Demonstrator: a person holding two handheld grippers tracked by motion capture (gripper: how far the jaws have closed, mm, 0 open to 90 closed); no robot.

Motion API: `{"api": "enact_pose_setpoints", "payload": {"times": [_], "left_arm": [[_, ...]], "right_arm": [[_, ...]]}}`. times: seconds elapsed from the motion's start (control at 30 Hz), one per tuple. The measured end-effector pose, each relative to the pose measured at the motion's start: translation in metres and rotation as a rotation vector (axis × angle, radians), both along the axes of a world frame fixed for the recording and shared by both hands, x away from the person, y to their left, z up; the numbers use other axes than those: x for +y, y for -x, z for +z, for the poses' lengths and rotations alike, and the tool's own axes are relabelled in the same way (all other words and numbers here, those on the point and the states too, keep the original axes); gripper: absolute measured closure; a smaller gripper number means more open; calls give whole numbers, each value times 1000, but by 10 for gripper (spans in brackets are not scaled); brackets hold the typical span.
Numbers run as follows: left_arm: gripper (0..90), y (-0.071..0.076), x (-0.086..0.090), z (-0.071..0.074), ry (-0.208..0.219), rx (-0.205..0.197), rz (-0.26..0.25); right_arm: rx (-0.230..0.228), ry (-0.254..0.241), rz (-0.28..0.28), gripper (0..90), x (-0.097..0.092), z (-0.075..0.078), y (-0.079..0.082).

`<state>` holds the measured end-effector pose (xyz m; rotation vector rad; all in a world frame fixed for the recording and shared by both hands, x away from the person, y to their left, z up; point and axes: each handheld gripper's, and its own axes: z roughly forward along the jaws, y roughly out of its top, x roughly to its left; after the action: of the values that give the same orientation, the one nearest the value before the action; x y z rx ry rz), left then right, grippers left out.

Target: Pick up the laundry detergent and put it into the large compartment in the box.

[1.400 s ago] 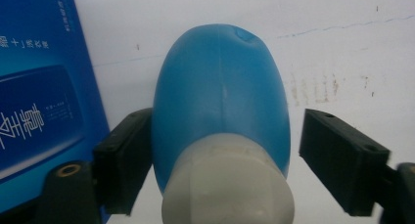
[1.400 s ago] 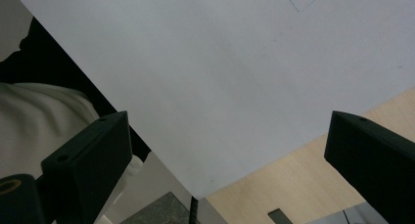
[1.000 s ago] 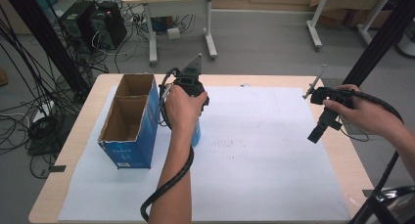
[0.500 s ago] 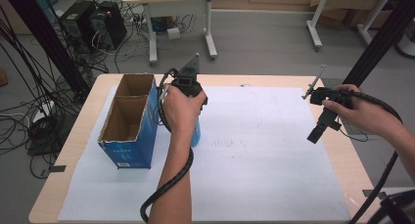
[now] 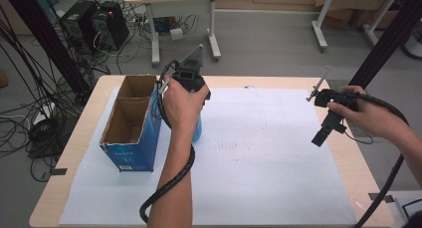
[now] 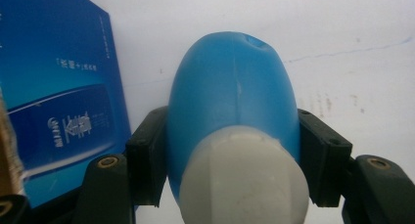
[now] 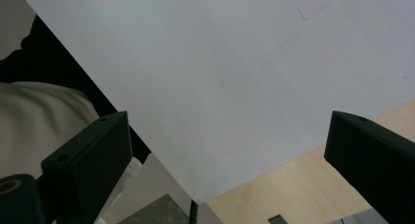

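Upright, blue bottle (image 6: 232, 94) cap toward camera, left gripper (image 6: 235, 160) jaws clamped on it, right gripper (image 7: 230, 155) jaws apart.

Lab; computer towers (image 5: 94, 26), trailing cables (image 5: 30, 123)

Light wooden table (image 5: 343, 153), most of its top covered by a white sheet (image 5: 259, 178); bare wood shows along the edges. On the sheet: open blue cardboard box (image 5: 130, 133), just left of the left gripper (image 6: 230, 150), and a blue bottle (image 6: 232, 94) under that gripper, beside the box. Sheet under the right gripper (image 5: 326, 128) bare.
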<state>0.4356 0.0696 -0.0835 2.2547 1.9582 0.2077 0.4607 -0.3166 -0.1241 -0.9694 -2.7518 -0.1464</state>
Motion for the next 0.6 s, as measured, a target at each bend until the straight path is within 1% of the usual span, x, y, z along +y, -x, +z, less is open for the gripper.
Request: {"api": "enact_pose_setpoints", "payload": {"times": [0.03, 0.17, 0.3, 0.33, 0.37, 0.4, 0.43, 0.47, 0.5, 0.53, 0.57, 0.6], "left_arm": [[384, 0, 0, 0, 0, 0, 0], [383, 4, 1, 26, 18, 3, -28], [383, 13, 1, 52, 23, -10, -50], [383, 17, 1, 63, 22, -10, -56], [383, 17, 1, 63, 22, -10, -56], [383, 19, 3, 69, 23, -8, -63], [383, 22, 9, 81, 36, -3, -69], [383, 22, 9, 81, 36, -3, -69], [383, 26, 13, 89, 41, -9, -68], [383, 28, 14, 93, 41, -10, -69], [383, 32, 17, 105, 30, -13, -68], [383, 35, 18, 112, 24, -18, -63]], "right_arm": [[-3, -3, 4, 36, 0, 1, 1], [-8, -7, 6, 36, 1, 3, 3], [-11, -9, 9, 36, 2, 5, 5], [-14, -9, 12, 36, 3, 5, 6], [-14, -9, 12, 36, 3, 5, 6], [-15, -10, 14, 36, 3, 6, 7], [-27, -17, 23, 36, 3, 8, 9], [-27, -17, 23, 36, 3, 8, 9], [-31, -13, 33, 36, 5, 8, 9], [-25, -13, 23, 35, 7, 9, 10], [-26, -13, 33, 35, 8, 9, 9], [-27, -15, 32, 36, 9, 9, 10]]}}
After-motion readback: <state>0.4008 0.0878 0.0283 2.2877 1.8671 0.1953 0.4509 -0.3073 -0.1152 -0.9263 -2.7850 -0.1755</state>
